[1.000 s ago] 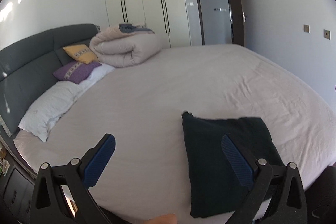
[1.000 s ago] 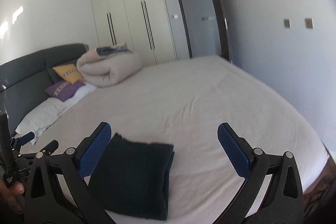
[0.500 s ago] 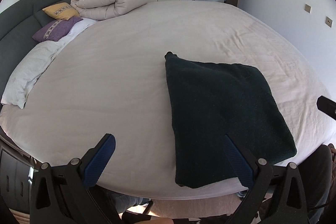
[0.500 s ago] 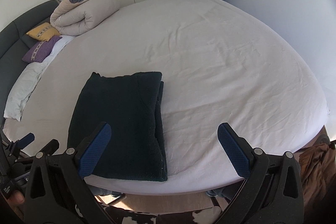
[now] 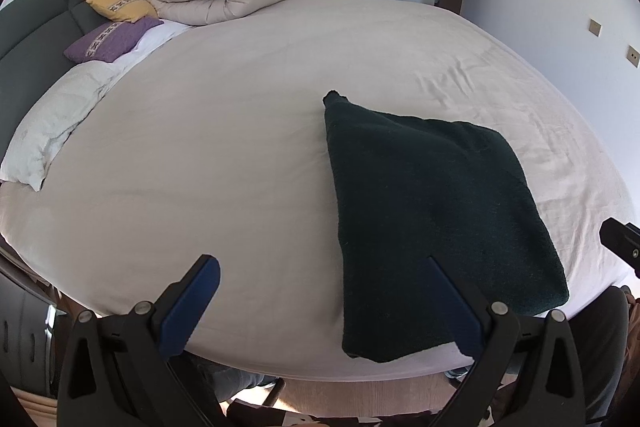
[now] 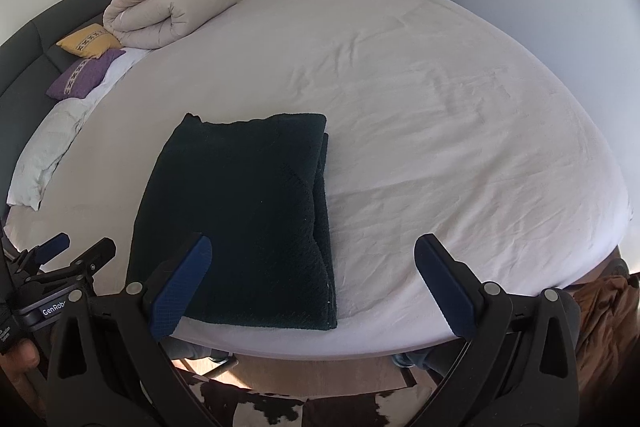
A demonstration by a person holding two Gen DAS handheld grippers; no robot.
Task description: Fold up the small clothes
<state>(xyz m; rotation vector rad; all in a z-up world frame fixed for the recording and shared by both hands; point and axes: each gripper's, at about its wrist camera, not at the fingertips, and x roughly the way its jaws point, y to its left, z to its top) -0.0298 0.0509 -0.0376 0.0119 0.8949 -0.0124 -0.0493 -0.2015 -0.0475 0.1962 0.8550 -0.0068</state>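
both wrist views have tipped down since a second ago: then mostly wall and wardrobe, now the bed sheet [image 6: 420, 99] fills them. dark green garment [image 6: 240, 219] has not shifted; it lies flat in a folded rectangle near the foot edge, doubled layers showing along its right side. left gripper [image 5: 332, 301] spread wide, empty, above the garment's left edge. right gripper [image 6: 312, 279] likewise spread, empty, over the near right corner. judgement: hands are lining up for another fold or a pickup; nothing is gripped yet.
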